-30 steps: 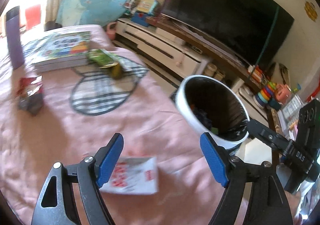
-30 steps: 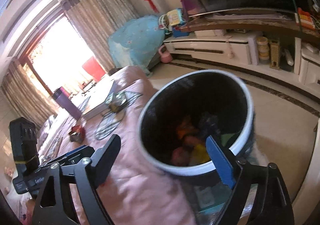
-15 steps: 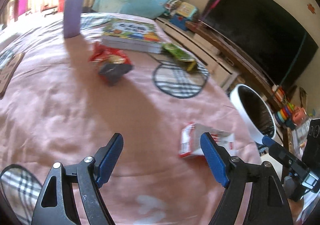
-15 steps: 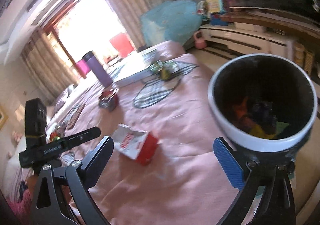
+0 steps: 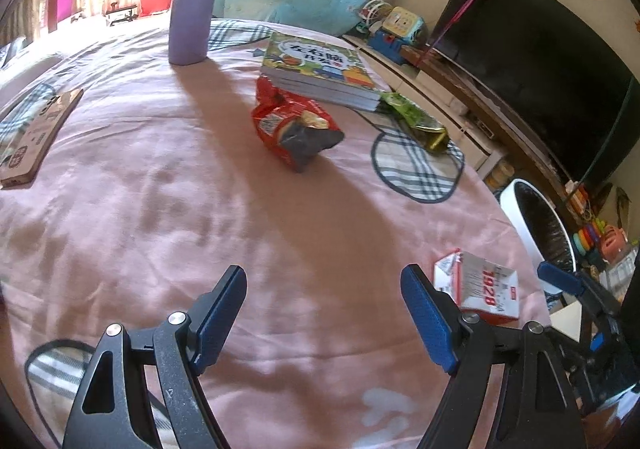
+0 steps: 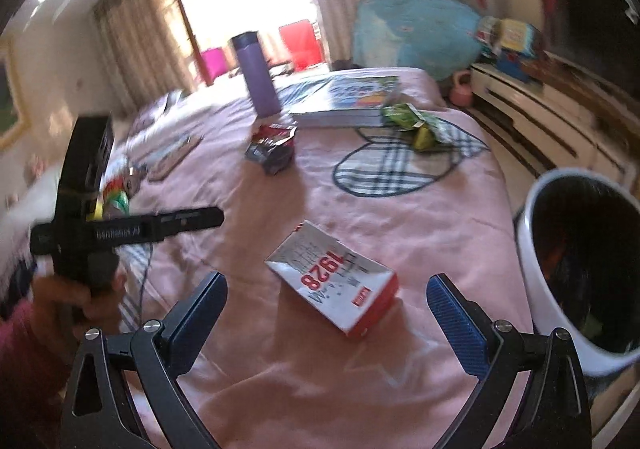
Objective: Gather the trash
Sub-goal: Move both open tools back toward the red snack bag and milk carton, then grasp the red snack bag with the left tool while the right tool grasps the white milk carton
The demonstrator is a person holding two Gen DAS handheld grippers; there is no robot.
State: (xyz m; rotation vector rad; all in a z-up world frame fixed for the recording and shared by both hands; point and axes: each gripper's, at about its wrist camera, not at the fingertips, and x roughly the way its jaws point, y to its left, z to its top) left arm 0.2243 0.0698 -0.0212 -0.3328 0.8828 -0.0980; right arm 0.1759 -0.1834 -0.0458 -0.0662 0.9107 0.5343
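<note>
A white and red carton marked 1928 (image 6: 334,281) lies on the pink bedspread (image 6: 280,389), just ahead of my open, empty right gripper (image 6: 326,319); it also shows in the left wrist view (image 5: 478,287). A red snack bag (image 5: 294,127) and a green wrapper (image 5: 416,121) lie farther on the bed, also in the right wrist view as the red bag (image 6: 272,147) and green wrapper (image 6: 416,123). The white trash bin (image 6: 576,269) stands at the bed's right edge, holding trash. My left gripper (image 5: 324,317) is open and empty over the bedspread, left of the carton.
A purple bottle (image 5: 196,1) stands at the far side. A stack of books (image 5: 320,73) lies by the green wrapper. A phone (image 5: 36,133) lies at the left. A TV (image 5: 532,61) and low cabinet stand beyond the bed.
Both grippers swung left from the bin toward the bed. The carton now lies in front of the right gripper; the bin has slid to the right edge of both views.
</note>
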